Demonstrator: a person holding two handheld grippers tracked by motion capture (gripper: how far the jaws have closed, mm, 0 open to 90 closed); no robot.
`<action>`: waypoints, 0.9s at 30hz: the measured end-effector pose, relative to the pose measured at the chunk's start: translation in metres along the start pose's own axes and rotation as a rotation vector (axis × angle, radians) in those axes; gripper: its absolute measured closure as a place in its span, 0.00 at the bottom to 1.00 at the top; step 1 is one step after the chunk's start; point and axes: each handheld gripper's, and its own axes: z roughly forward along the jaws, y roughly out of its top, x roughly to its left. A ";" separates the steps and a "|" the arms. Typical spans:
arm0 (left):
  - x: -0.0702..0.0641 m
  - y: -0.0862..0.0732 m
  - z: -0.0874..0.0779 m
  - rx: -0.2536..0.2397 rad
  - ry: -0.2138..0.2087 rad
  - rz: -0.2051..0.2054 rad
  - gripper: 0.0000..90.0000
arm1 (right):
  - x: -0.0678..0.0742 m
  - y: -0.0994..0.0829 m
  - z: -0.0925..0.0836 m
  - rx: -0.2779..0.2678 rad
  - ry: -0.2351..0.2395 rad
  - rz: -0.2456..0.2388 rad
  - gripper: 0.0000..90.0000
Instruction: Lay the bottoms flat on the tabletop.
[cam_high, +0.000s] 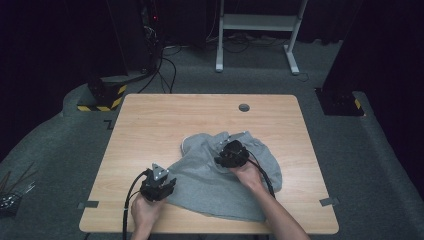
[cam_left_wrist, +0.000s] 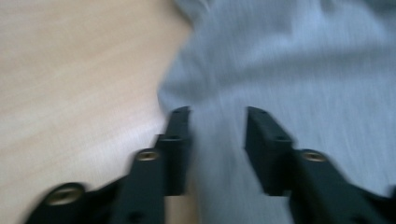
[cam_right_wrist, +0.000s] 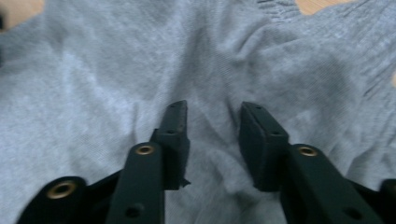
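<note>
the right gripper (cam_right_wrist: 212, 109) points its two black jaws down at a crumpled grey knitted cotton garment (cam_right_wrist: 93, 93). the jaws stand apart with a raised fold of the cloth in the gap between them, the pads not pressing it. slivers of light wooden table (cam_right_wrist: 322, 4) peek out at the top corners.

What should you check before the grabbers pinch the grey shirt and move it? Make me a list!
1. Grey shirt lies wholly on the table: ok.
2. Left gripper over the shirt's edge, jaws apart: ok.
3. Right gripper over the crumpled middle, jaws apart: ok.
4. Cloth actually pinched by either gripper: not ok, nothing gripped yet.
5. Cables clear of the cloth: cannot tell.
</note>
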 end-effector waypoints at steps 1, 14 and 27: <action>0.001 0.004 0.003 -0.007 0.003 -0.006 0.53 | 0.001 -0.001 -0.006 -0.021 -0.005 0.004 0.63; 0.000 0.012 0.021 0.122 -0.025 0.038 0.96 | -0.003 -0.017 0.004 0.031 -0.078 -0.015 0.90; 0.003 0.006 -0.001 0.001 -0.013 0.007 0.62 | 0.008 -0.004 -0.012 -0.086 -0.050 -0.016 0.75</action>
